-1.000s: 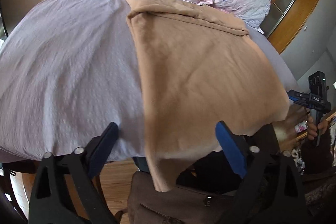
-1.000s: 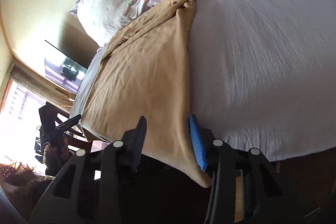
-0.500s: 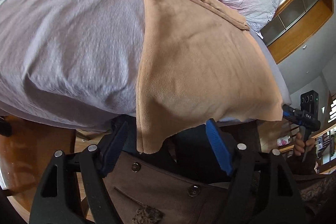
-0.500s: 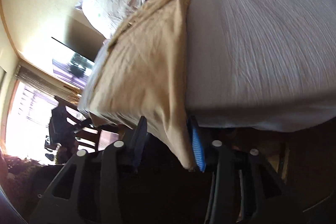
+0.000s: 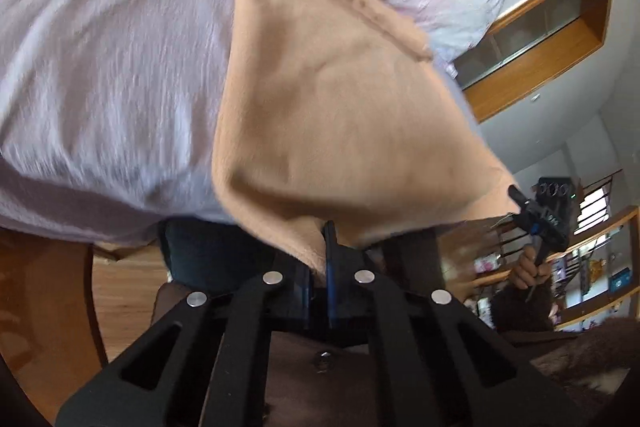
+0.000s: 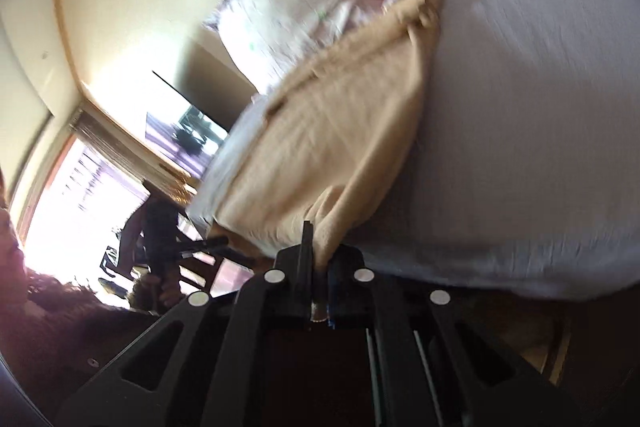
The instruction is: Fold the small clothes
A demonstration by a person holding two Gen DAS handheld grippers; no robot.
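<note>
At bottom centre of each view, the left gripper (image 5: 319, 259) and right gripper (image 6: 316, 259) have jaws pinched on near corners of the tan garment (image 5: 332, 115), spread mid-frame across the bed (image 5: 100, 67).

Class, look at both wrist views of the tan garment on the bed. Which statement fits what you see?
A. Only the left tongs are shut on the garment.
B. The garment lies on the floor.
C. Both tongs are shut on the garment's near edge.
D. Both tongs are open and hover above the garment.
C: the left tongs and the right tongs each pinch the hanging near edge of the tan garment at the edge of the bed.
</note>
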